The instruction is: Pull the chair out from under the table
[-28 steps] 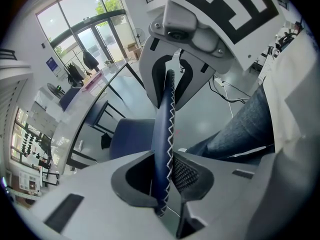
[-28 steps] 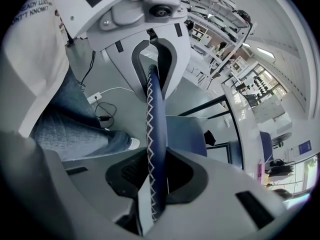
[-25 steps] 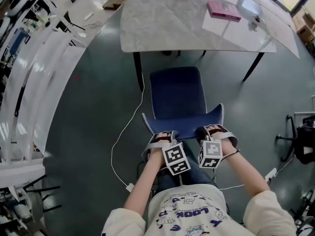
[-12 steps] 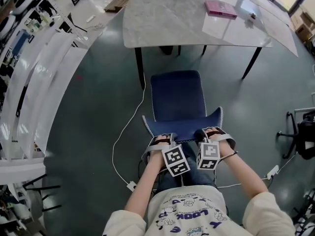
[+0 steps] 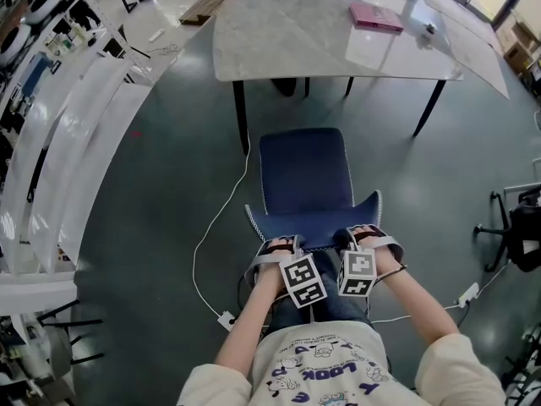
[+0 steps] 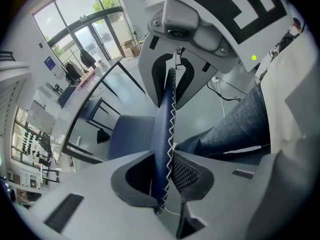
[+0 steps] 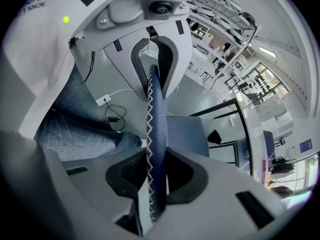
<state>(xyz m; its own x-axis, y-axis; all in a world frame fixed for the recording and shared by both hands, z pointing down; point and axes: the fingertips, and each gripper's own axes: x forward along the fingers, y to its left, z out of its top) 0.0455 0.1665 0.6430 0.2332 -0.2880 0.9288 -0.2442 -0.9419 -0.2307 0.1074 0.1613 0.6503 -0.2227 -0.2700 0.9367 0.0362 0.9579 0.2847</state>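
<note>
A dark blue chair point(image 5: 303, 172) stands on the grey floor just in front of the marble-top table point(image 5: 313, 32), its seat out from under the tabletop. The white-stitched top edge of its backrest point(image 5: 314, 224) is nearest me. My left gripper point(image 5: 281, 248) is shut on that edge at its left end, and my right gripper point(image 5: 359, 237) is shut on it at the right. In the left gripper view the backrest point(image 6: 164, 119) runs between the pads of the left gripper point(image 6: 165, 176). The right gripper view shows the backrest point(image 7: 155, 129) pinched by the right gripper point(image 7: 156, 184).
A pink book point(image 5: 378, 17) lies on the table's far right. A white cable point(image 5: 213, 227) runs across the floor to a plug point(image 5: 226, 320) left of my legs. A black office-chair base point(image 5: 517, 239) stands at the right, white racks point(image 5: 76, 125) at the left.
Both grippers have drawn the chair back toward me. The gap between its seat and the table edge has widened. The grips have not changed.
</note>
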